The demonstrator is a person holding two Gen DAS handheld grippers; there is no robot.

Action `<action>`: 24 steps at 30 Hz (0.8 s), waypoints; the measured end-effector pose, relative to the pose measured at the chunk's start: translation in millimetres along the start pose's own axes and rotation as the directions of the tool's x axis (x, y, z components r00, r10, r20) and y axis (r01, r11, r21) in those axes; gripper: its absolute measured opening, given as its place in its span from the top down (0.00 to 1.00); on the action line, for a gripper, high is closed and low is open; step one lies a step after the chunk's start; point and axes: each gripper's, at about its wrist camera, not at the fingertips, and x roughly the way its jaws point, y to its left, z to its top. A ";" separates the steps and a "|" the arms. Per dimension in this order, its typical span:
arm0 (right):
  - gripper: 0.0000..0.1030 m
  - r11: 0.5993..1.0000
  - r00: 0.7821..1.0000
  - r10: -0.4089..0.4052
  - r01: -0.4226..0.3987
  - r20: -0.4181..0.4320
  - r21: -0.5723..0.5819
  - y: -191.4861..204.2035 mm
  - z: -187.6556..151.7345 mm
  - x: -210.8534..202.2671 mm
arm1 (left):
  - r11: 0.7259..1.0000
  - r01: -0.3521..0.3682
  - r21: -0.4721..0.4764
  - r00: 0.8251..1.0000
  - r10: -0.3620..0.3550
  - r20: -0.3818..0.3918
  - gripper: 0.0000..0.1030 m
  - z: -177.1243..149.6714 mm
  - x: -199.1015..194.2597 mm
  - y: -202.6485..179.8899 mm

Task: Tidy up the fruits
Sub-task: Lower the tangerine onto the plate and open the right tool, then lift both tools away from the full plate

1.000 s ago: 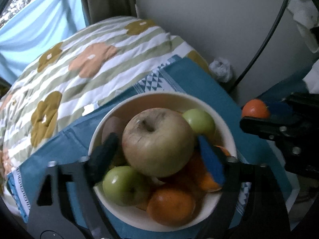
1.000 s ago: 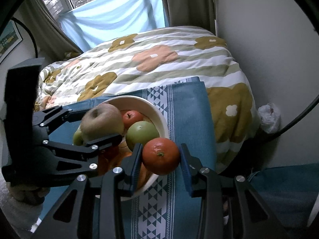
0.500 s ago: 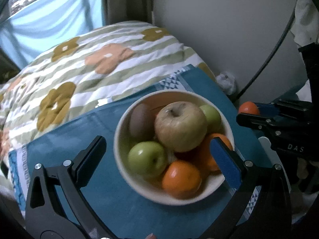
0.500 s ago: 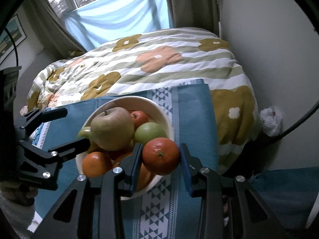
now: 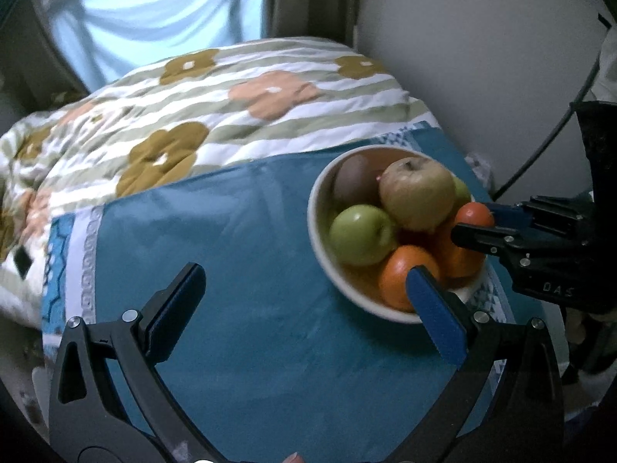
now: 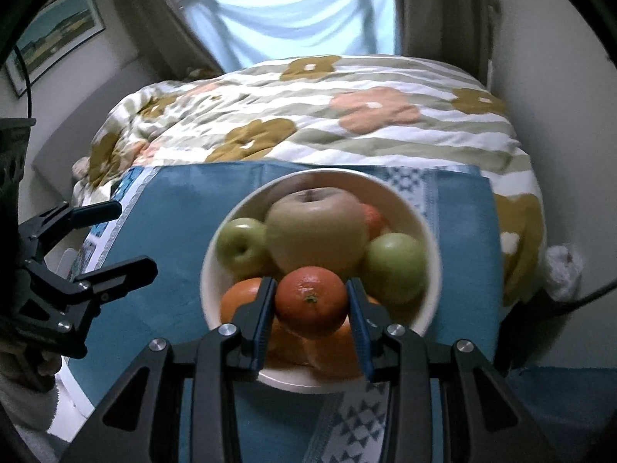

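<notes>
Cream bowl point(image 6: 432, 270) on blue cloth point(image 5: 250, 270), over a floral quilt point(image 6: 347, 127). Contents: large pale apple point(image 6: 318, 231), two green apples point(image 6: 241, 247), oranges point(image 5: 401, 270), one brown fruit point(image 5: 353, 183) at the rim.
Right gripper point(image 6: 311, 310): pinching a tangerine point(image 6: 310, 301) just above the bowl's near edge.
Left gripper point(image 5: 304, 297): spread wide, empty, over bare cloth beside the bowl.

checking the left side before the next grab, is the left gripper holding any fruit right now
No, the left gripper has its fingers spread wide over the bare blue cloth, with nothing between them.
</notes>
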 end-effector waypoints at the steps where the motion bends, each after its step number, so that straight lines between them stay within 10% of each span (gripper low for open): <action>1: 0.67 1.000 1.000 0.002 -0.002 -0.003 -0.013 3.1 -0.6 2.9 | 1.000 -0.005 -0.012 1.000 0.005 0.002 0.00 -3.8 -2.6 2.9; 8: 0.67 0.998 1.000 -0.026 0.025 -0.009 -0.063 13.8 -7.0 14.2 | 0.997 -0.035 -0.073 0.999 0.036 0.007 0.00 -22.7 -11.3 13.1; 18: 0.15 0.994 0.999 -0.008 0.014 0.051 -0.109 22.5 -13.0 3.6 | 0.990 -0.075 -0.123 0.997 0.076 0.000 0.00 -36.3 -26.0 14.7; 24: 0.15 0.993 0.995 -0.013 0.024 0.097 -0.116 29.7 -10.7 -16.9 | 0.987 -0.092 -0.129 0.995 0.096 0.027 0.00 -40.0 -51.4 17.8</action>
